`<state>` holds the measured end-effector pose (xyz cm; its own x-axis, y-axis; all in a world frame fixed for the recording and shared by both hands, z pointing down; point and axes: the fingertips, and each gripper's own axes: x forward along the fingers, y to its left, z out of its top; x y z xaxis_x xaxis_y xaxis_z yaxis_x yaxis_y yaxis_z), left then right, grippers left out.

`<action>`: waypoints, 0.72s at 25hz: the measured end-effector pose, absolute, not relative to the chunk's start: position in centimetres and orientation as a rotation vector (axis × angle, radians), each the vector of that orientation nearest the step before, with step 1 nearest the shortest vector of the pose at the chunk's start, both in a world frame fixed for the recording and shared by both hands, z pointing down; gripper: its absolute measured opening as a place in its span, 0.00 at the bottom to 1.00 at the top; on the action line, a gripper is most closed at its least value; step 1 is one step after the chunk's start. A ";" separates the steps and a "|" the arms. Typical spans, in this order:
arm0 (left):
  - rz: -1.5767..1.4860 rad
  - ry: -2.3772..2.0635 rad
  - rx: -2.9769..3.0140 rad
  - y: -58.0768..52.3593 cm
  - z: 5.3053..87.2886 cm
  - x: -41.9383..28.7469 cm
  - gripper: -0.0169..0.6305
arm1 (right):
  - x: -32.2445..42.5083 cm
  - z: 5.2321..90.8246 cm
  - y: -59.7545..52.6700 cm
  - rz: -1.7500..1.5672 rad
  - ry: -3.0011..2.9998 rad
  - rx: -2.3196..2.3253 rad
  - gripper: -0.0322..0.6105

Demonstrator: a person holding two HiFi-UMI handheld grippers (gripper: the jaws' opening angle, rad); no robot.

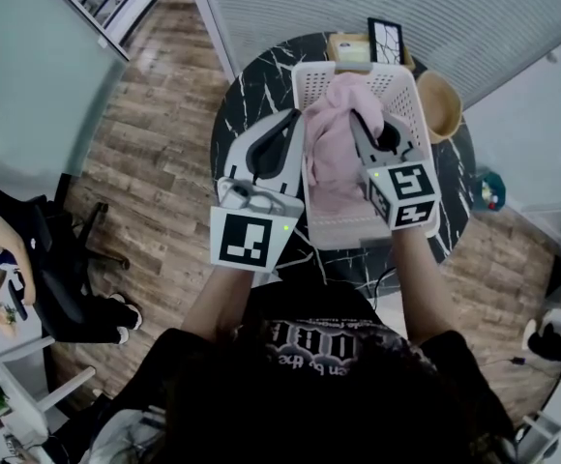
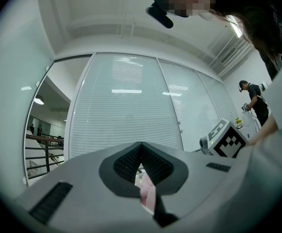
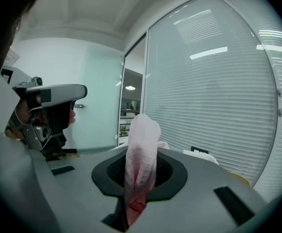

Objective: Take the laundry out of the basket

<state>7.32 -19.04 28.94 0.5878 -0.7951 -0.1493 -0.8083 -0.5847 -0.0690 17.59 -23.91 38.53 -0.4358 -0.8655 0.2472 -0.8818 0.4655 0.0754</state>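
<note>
Laundry (image 1: 331, 158): one pink cloth over the white basket (image 1: 408, 77) on the dark marbled worktop (image 1: 247, 90). Its long axis runs from the basket's far end toward the person. The right gripper (image 1: 355, 116) clamps a fold that stands upright out of its nearly closed jaws. The left gripper (image 1: 296, 114), at the basket's left rim, pinches a sliver of the same cloth, its tips pointing away from the person.

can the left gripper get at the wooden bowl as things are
Probably not. The wooden bowl sits beyond the basket, across from the left gripper, with the right gripper between, and both look shut on the pink cloth.
</note>
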 end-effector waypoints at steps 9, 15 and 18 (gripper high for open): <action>0.170 1.320 -2.679 -19.4 27.6 7.0 0.03 | 17.7 34.1 -23.4 0.004 -2.494 1.652 0.14; 0.190 1.282 -2.674 -19.5 26.4 6.7 0.03 | 17.7 31.2 -23.0 -0.074 -2.496 1.718 0.14; 0.195 1.268 -2.669 -19.6 25.9 6.4 0.03 | 17.4 30.2 -22.8 -0.113 -2.488 1.732 0.14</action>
